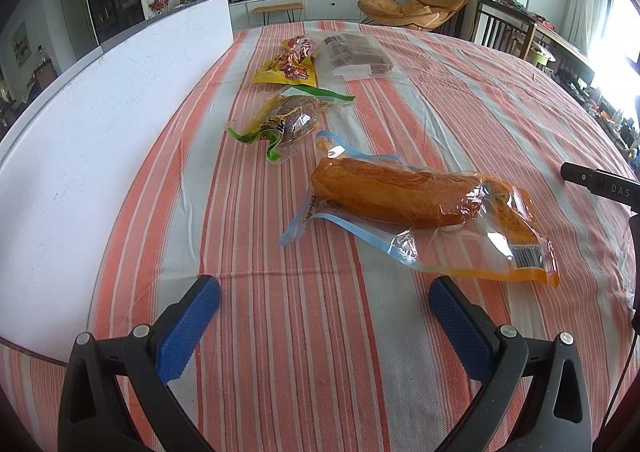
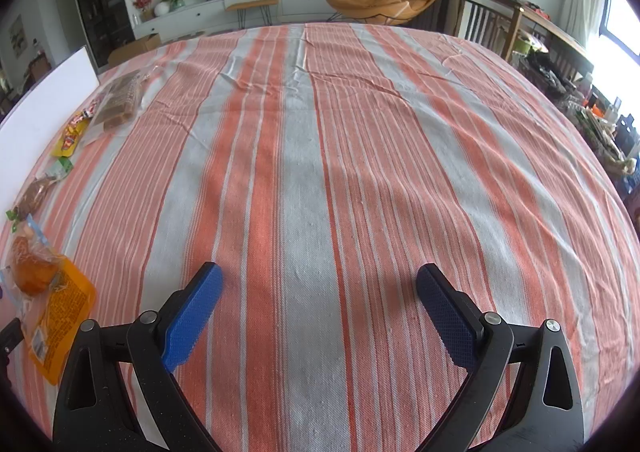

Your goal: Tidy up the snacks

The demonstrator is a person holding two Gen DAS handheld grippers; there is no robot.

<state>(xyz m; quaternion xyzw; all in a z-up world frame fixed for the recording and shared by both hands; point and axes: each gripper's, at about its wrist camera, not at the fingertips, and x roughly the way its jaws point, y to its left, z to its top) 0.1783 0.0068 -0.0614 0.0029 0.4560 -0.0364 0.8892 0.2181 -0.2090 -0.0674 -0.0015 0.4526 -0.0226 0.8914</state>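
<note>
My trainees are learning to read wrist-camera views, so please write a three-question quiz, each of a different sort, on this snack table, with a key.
1. True or false: the left gripper is shut on a snack.
2. How many snack packets lie on the striped tablecloth?
3. Which packet lies nearest the left gripper? A) orange sausage packet B) yellow packet C) clear packet of brown slices

Key: 1. False; both it and the right gripper are open and empty. 2. Four, counting the green-edged packet. 3. A.
</note>
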